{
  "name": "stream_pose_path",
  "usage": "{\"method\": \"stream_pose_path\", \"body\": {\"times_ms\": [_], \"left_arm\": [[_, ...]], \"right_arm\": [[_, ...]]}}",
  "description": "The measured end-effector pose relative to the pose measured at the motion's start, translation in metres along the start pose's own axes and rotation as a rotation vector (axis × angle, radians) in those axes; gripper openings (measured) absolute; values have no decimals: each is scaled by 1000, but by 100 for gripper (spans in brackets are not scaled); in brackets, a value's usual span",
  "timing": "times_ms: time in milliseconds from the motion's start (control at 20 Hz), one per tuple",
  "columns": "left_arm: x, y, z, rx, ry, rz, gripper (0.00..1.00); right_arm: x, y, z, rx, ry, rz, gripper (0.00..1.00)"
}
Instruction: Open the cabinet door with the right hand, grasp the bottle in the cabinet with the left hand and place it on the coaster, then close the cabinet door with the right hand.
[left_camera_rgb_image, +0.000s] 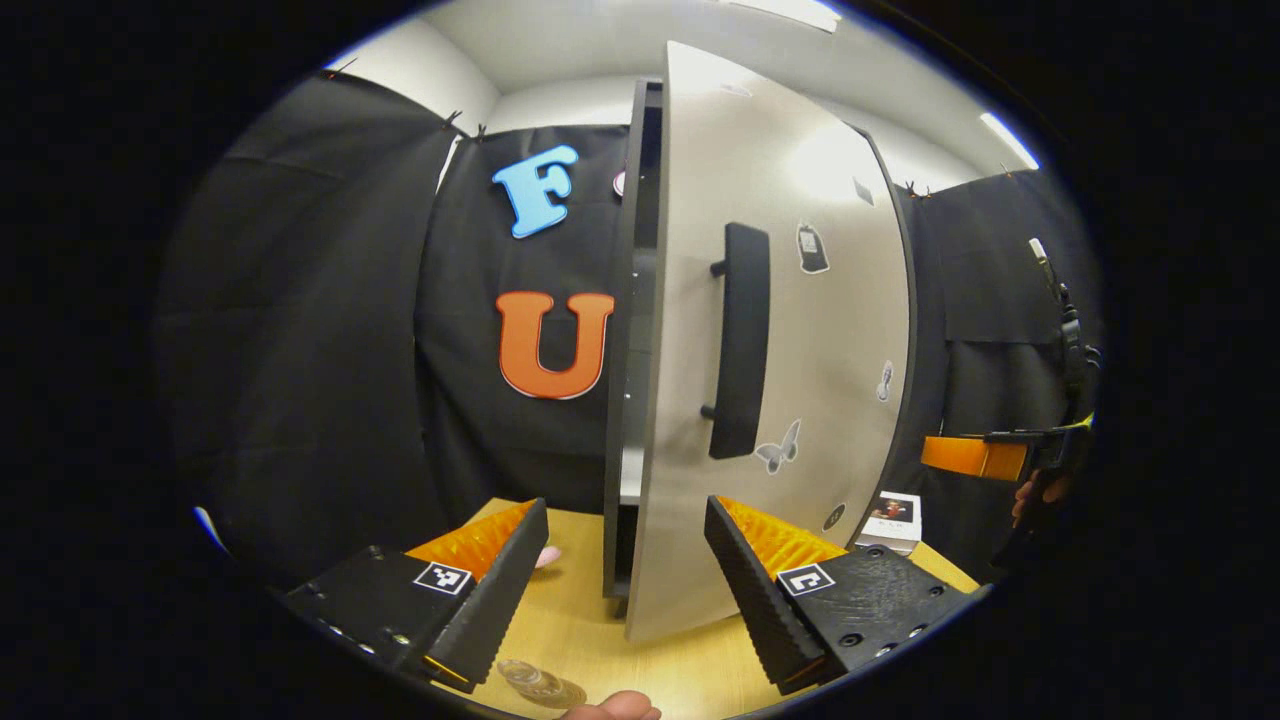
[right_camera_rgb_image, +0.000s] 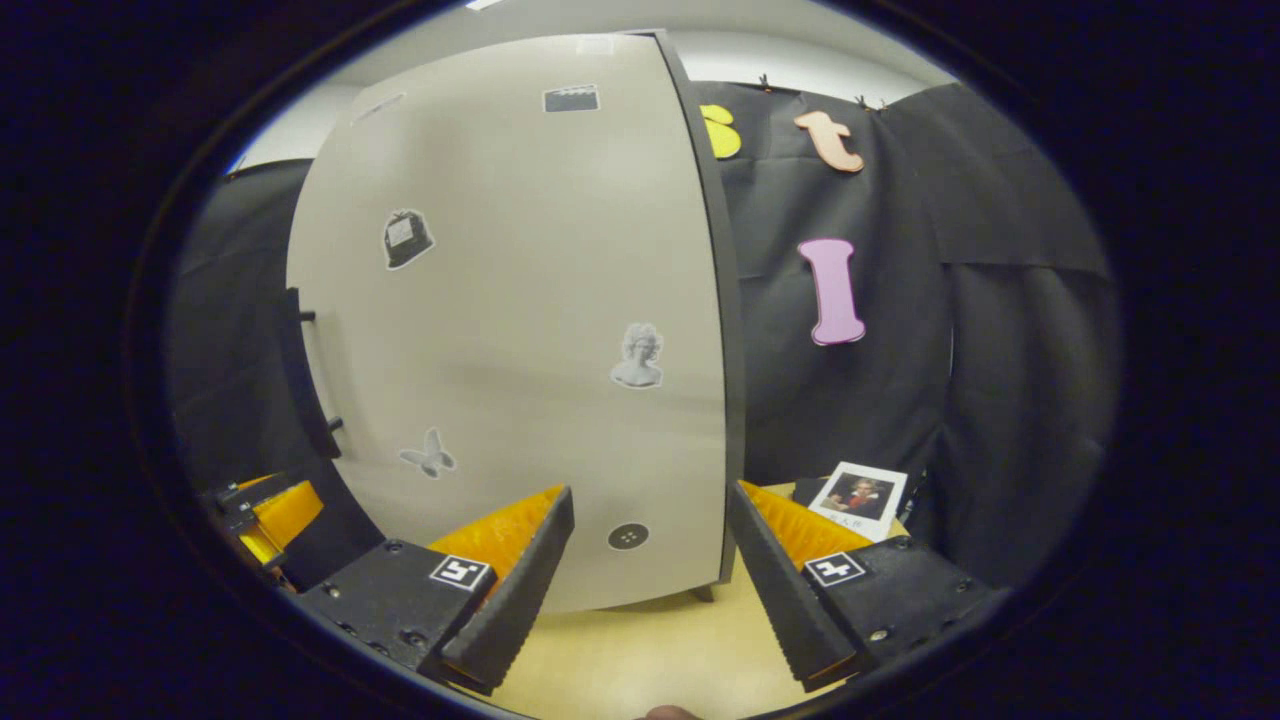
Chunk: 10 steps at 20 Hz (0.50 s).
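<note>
The grey cabinet door with a long black handle stands ajar, its free edge a little off the dark cabinet body. My left gripper is open and holds nothing, low in front of that gap. A clear glassy object, perhaps the bottle's top, lies at the bottom edge beside a fingertip. A small pink thing peeks out behind the left finger. My right gripper is open before the door's face, apart from the handle. The cabinet's inside is hidden.
A wooden tabletop carries the cabinet. A small photo card stands to the cabinet's right by the black cloth wall. The right gripper and the hand holding it appear far right; the left gripper sits low left.
</note>
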<state>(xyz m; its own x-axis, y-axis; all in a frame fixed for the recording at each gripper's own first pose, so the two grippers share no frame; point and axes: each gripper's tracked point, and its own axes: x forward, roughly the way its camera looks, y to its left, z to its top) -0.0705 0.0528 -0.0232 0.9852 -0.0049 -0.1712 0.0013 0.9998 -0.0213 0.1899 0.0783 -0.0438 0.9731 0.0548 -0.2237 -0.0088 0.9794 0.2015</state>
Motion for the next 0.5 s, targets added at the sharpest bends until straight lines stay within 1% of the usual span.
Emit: {"method": "stream_pose_path", "body": {"times_ms": [50, 100, 150, 200, 250, 400, 450, 500], "left_arm": [[3, -10, 6, 6, -26, -14, 95], [6, -19, 12, 23, -40, -16, 95], [9, -26, 15, 36, -52, -14, 95], [11, -34, 17, 43, -63, -19, 95], [13, -44, 18, 51, -69, -36, 95], [14, -68, 20, 88, -79, -92, 95], [15, -71, 18, 92, -77, -104, 95], [15, -74, 18, 88, -73, -116, 96]], "right_arm": [[-4, 1, 8, 19, -29, -1, 99], [-9, 1, 13, 28, -54, -5, 95], [-13, 1, 17, 22, -70, 5, 94], [-14, 2, 19, 6, -82, 17, 99], [-10, 3, 17, -12, -73, 28, 95], [-6, 9, 6, 3, -42, 64, 95], [-8, 10, 5, -1, -39, 69, 99], [-9, 10, 5, -10, -41, 71, 95]]}}
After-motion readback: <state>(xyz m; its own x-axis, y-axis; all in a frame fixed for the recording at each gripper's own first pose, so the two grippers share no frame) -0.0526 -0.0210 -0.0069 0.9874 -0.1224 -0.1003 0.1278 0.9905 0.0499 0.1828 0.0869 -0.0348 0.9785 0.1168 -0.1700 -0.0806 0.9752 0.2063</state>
